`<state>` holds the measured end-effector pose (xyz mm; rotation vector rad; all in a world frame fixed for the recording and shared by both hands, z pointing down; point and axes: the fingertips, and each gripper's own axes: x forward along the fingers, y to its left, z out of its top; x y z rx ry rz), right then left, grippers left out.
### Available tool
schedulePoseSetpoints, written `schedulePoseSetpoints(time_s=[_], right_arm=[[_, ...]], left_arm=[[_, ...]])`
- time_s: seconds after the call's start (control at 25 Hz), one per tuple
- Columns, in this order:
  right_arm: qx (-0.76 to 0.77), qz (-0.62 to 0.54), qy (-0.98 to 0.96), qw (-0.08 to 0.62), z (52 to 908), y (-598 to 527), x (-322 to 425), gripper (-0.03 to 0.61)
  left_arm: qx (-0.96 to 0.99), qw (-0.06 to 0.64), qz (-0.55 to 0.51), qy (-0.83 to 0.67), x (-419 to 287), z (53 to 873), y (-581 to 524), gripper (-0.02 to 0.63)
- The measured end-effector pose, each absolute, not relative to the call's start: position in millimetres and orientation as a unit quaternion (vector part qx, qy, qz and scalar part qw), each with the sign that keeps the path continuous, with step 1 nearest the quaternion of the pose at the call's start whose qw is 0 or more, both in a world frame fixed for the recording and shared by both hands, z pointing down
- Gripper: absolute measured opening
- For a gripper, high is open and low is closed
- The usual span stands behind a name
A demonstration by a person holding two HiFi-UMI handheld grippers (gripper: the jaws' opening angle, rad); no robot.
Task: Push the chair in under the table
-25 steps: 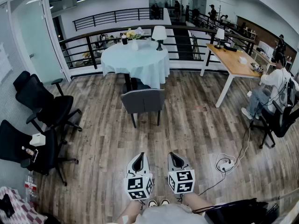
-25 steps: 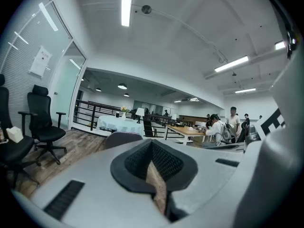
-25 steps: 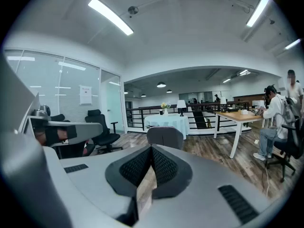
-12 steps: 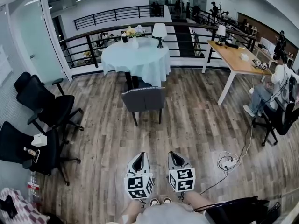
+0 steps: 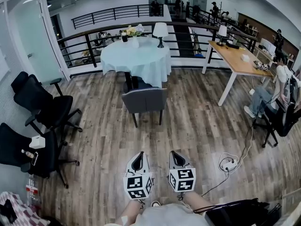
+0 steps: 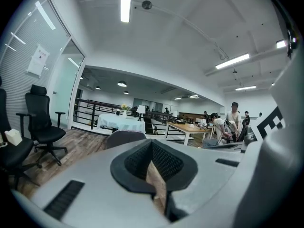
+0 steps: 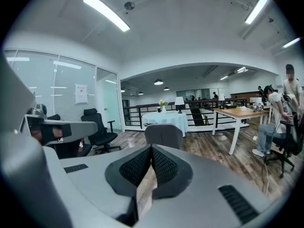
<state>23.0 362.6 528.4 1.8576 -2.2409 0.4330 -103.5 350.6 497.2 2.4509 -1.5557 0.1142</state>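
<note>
A grey upholstered chair (image 5: 144,100) stands on the wood floor, its back toward me, just in front of a round table (image 5: 136,59) with a pale blue cloth. The chair seat is partly under the cloth. Both grippers hang low in front of me, well short of the chair. My left gripper (image 5: 138,160) is shut with nothing in it. My right gripper (image 5: 176,158) is shut and empty too. The chair also shows beyond the jaws in the left gripper view (image 6: 124,138) and in the right gripper view (image 7: 163,135).
Two black office chairs (image 5: 44,108) stand at the left. A wooden desk (image 5: 233,60) with a seated person (image 5: 277,86) is at the right. A power strip and cable (image 5: 229,164) lie on the floor right of my grippers. A black railing (image 5: 84,41) runs behind the table.
The view has shifted slightly; both grippers have edged a little toward the chair. Both stay shut.
</note>
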Motion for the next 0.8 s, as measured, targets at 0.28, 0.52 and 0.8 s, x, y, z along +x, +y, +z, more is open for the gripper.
schedulePoseSetpoints(time_s=[0.28, 0.52, 0.8], right_arm=[[0.634, 0.167, -0.747, 0.111, 546, 346, 26, 0.017], [0.625, 0.166, -0.753, 0.121, 554, 309, 27, 0.017], [0.615, 0.163, -0.762, 0.118, 544, 243, 42, 0.017]], left_arm=[[0.838, 0.124, 0.047, -0.530, -110, 506, 331, 0.003], [0.831, 0.136, 0.052, -0.538, -108, 520, 295, 0.003], [0.827, 0.125, 0.053, -0.546, -95, 509, 236, 0.003]])
